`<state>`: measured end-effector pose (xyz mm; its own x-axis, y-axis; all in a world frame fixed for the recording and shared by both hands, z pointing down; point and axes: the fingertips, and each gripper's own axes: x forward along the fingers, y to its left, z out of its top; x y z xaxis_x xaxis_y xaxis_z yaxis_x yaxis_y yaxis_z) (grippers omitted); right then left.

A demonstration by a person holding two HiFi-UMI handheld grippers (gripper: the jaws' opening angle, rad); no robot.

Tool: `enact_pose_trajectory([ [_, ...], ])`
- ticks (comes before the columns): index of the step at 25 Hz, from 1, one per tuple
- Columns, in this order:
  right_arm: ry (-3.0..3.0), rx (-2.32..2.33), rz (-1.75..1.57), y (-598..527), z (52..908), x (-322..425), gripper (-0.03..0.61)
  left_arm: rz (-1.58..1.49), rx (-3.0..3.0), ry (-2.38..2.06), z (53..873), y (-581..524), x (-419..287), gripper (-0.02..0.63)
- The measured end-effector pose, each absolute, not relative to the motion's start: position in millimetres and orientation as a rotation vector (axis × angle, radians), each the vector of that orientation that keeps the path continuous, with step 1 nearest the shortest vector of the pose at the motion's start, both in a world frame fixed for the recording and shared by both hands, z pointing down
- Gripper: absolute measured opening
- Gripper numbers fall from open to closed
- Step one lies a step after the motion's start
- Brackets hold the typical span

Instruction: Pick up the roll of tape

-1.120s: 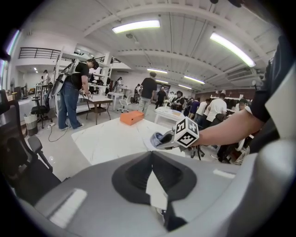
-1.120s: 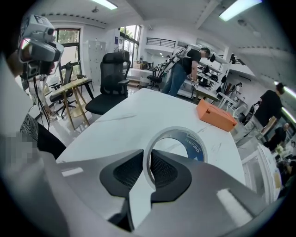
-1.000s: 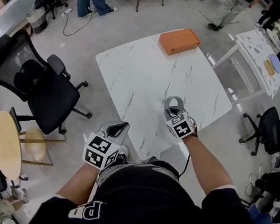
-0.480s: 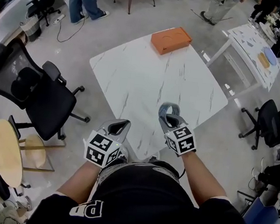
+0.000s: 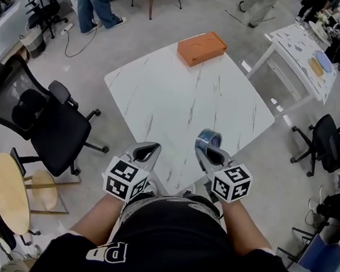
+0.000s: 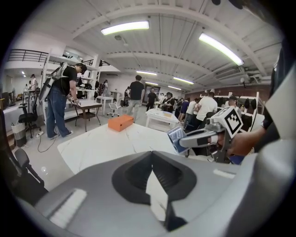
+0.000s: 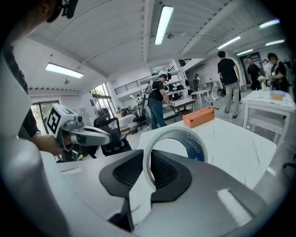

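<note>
The right gripper (image 5: 209, 154) is drawing back toward the person, moving from over the near right part of the table (image 5: 162, 95) to its near edge. The roll of tape (image 5: 205, 139) clamped in its jaws is rising off the tabletop and tipping from flat toward on edge, exposing its blue inner face.

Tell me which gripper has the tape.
The right gripper: its jaws clamp the roll of tape, while the left gripper is shut on nothing.

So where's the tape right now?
Head view, right of centre: the tape is held in the right gripper, above the near edge of the table.
</note>
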<state>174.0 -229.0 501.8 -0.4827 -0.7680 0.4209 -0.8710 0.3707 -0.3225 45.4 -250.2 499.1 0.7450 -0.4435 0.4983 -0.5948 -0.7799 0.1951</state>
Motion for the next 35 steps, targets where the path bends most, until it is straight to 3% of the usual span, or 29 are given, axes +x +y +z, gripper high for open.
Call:
enact_pose_trajectory([
  [7,-2.552,1.578,0.947,-216,475,182,0.046,0.574,2.632,-0.761,488,-250,53,0.058],
  [35,-2.591,1.616,0.908,-204,471,174,0.046,0.585,2.669,-0.700,478,-241,62,0.058],
])
